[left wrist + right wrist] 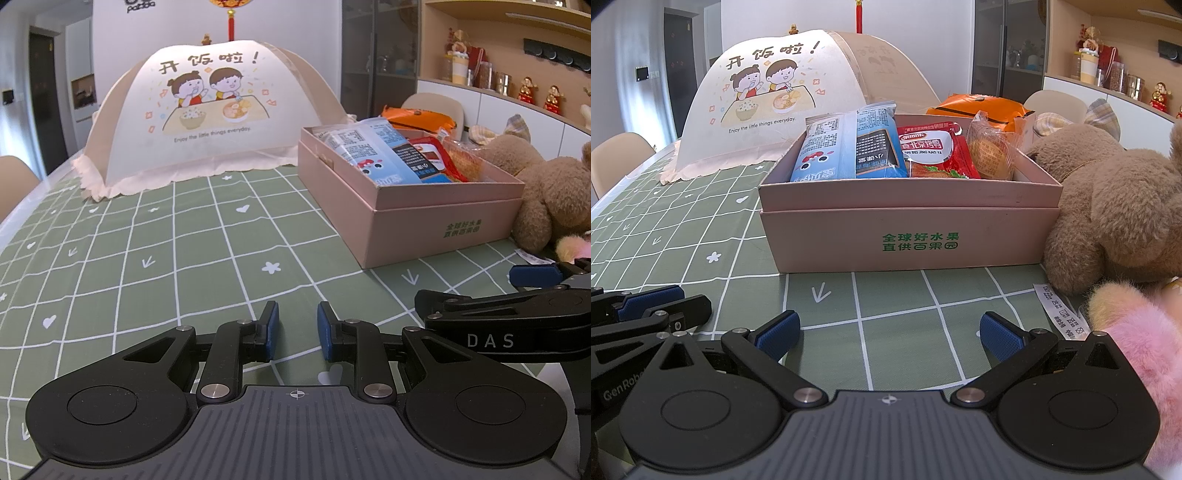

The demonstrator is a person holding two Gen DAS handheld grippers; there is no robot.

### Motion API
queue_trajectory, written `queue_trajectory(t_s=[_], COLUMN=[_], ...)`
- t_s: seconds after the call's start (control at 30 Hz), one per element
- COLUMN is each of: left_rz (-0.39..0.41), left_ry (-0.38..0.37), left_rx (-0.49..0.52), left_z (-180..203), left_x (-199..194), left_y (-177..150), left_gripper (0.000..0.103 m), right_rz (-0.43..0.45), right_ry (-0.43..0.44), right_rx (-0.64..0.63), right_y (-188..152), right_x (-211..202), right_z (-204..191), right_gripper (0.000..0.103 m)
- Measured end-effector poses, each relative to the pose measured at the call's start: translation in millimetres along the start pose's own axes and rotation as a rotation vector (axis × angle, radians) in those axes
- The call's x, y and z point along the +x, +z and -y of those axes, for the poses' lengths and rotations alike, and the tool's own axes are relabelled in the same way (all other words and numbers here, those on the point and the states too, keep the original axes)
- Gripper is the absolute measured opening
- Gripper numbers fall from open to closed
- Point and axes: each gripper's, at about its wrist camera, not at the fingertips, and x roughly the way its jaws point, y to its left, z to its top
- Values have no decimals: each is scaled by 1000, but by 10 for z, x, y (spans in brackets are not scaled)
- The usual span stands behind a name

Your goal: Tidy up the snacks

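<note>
A pink cardboard box (908, 240) stands on the green checked tablecloth and shows in the left wrist view (443, 221) too. In it lie a blue snack bag (849, 151), a red packet (934, 151), a clear-wrapped pastry (991, 151) and an orange bag (979, 107) at the back. My right gripper (890, 332) is wide open and empty, low over the cloth in front of the box. My left gripper (297, 328) is open with a narrow gap, empty, left of the box. The right gripper also shows in the left wrist view (517, 295).
A mesh food cover (207, 118) with a cartoon print stands at the back of the table. A brown plush bear (1115, 206) and a pink plush toy (1145, 350) lie right of the box. Chairs and shelves line the room's edges.
</note>
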Motion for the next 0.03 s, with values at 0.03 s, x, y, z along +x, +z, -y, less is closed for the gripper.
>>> queue_trajectory(t_s=[0.03], left_rz=[0], left_ry=[0], left_rx=[0], left_z=[0], left_x=[0], left_y=[0], left_gripper=[26], right_rz=[0], right_ry=[0], right_rx=[0], right_y=[0], right_x=[0], right_z=[1], right_gripper=[103])
